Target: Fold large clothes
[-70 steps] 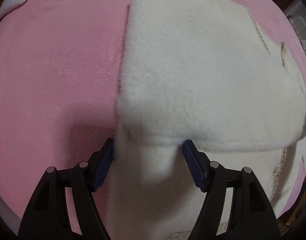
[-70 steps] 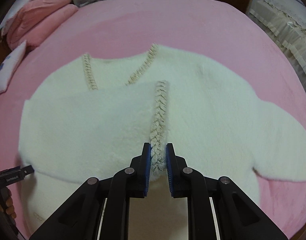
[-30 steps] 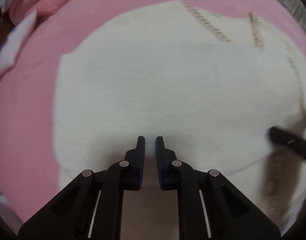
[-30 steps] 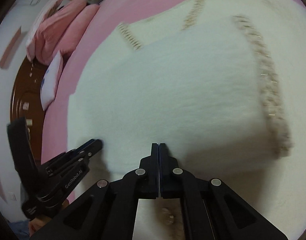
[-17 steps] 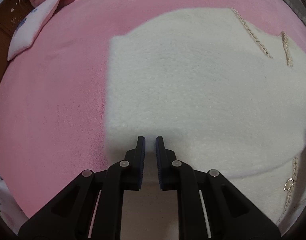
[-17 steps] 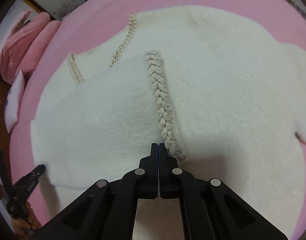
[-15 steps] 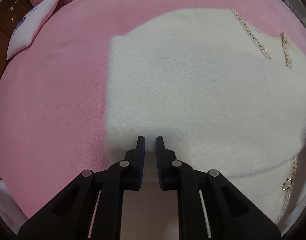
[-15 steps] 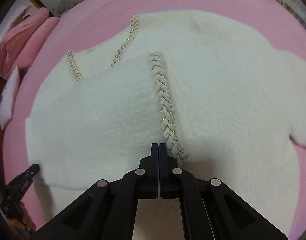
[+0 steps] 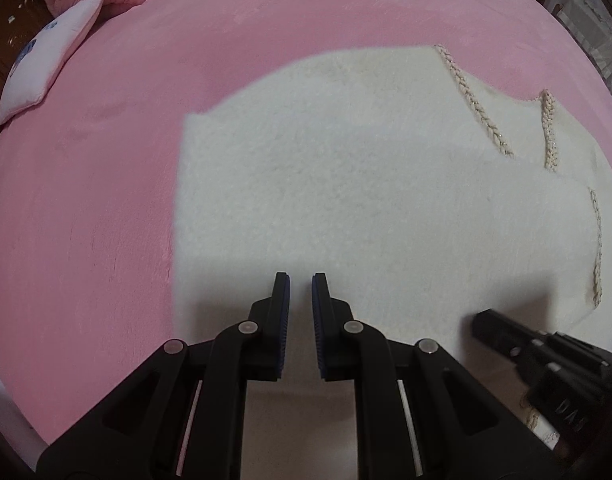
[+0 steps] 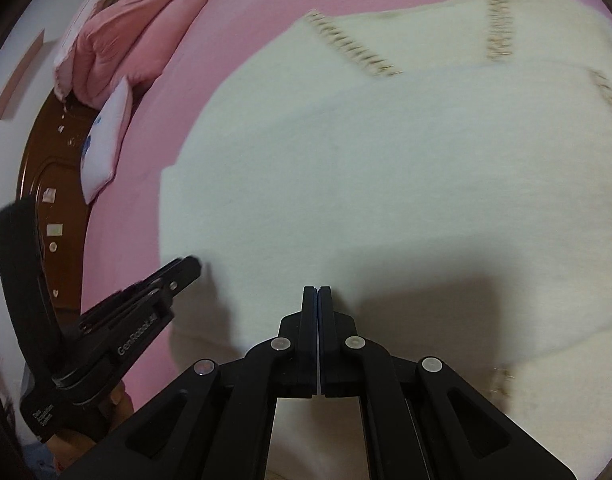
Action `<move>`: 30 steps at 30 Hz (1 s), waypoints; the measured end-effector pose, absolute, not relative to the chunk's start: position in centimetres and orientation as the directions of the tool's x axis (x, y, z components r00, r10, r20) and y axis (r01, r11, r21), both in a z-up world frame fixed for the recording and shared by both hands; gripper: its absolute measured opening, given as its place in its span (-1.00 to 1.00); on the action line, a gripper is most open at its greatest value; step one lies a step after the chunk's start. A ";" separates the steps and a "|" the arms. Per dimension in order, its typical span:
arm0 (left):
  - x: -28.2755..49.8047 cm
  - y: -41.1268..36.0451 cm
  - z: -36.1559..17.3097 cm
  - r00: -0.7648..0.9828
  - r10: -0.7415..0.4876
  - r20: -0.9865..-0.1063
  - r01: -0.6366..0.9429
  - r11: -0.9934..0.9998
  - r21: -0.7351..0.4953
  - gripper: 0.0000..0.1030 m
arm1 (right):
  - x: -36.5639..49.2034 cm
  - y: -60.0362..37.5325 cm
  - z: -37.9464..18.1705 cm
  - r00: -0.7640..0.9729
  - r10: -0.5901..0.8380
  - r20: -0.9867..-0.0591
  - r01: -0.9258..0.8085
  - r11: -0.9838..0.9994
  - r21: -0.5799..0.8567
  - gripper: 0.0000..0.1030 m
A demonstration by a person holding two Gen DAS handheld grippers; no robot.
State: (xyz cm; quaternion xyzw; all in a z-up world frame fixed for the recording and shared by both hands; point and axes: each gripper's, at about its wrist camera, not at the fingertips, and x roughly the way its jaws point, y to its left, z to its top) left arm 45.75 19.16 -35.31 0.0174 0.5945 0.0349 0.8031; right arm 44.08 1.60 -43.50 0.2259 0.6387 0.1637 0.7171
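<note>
A white fleecy cardigan (image 9: 365,200) with braided beige trim (image 9: 473,104) lies flat on the pink bed cover (image 9: 86,200), one side folded in over its body. My left gripper (image 9: 300,278) hovers over the cardigan's near left part, its jaws a narrow gap apart with nothing between them. My right gripper (image 10: 317,289) is shut and empty above the same cardigan (image 10: 385,180). It also shows as a dark tip, the right gripper (image 9: 481,322), at the lower right of the left wrist view. The left gripper (image 10: 194,264) appears at the lower left of the right wrist view, at the cardigan's left edge.
A white cushion (image 9: 46,68) and folded pink bedding (image 10: 118,28) lie at the bed's far left. Beyond that edge is dark brown wood (image 10: 38,184). Lace fabric (image 9: 585,20) hangs past the far right. A hand (image 10: 118,400) holds the left tool.
The left jaws, wide apart at the garment's edge earlier, have narrowed and pulled back. The right gripper let go of the braided trim and swung left, toward the left gripper.
</note>
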 end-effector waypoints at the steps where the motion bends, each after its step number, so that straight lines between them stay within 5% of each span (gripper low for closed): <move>1: 45.5 19.0 -35.3 0.290 0.073 -0.954 -0.033 0.997 0.066 -0.80 | 44.4 2.3 -43.5 0.128 0.526 -0.841 0.047 0.844 0.535 -1.00; 12: 49.4 20.4 -36.3 0.308 0.028 -0.951 -0.056 0.998 0.011 -0.80 | 51.7 1.2 -47.2 0.184 0.542 -0.820 0.130 0.814 0.567 -1.00; 17: 51.2 24.7 -36.2 0.359 0.273 -0.893 -0.157 0.960 0.231 -0.80 | 54.0 -4.4 -47.1 0.275 0.488 -0.828 0.172 0.822 0.542 -1.00; 19: 51.9 26.7 -36.6 0.344 0.252 -0.905 -0.177 0.963 0.200 -0.80 | 54.3 -7.1 -47.4 0.287 0.514 -0.808 0.200 0.793 0.575 -1.00; 22: 52.1 29.3 -36.5 0.339 0.139 -0.930 -0.231 0.971 0.061 -0.80 | 54.0 -11.0 -46.7 0.336 0.413 -0.846 0.242 0.830 0.502 -1.00; 25: 51.8 29.7 -37.0 0.301 0.219 -0.928 -0.244 0.959 0.147 -0.80 | 53.0 -13.2 -45.8 0.377 0.262 -0.888 0.282 0.881 0.380 -1.00; 30: 48.4 28.5 -37.1 0.283 0.232 -0.931 -0.246 0.955 0.163 -0.80 | 52.0 -13.3 -46.0 0.363 0.208 -0.908 0.312 0.891 0.329 -1.00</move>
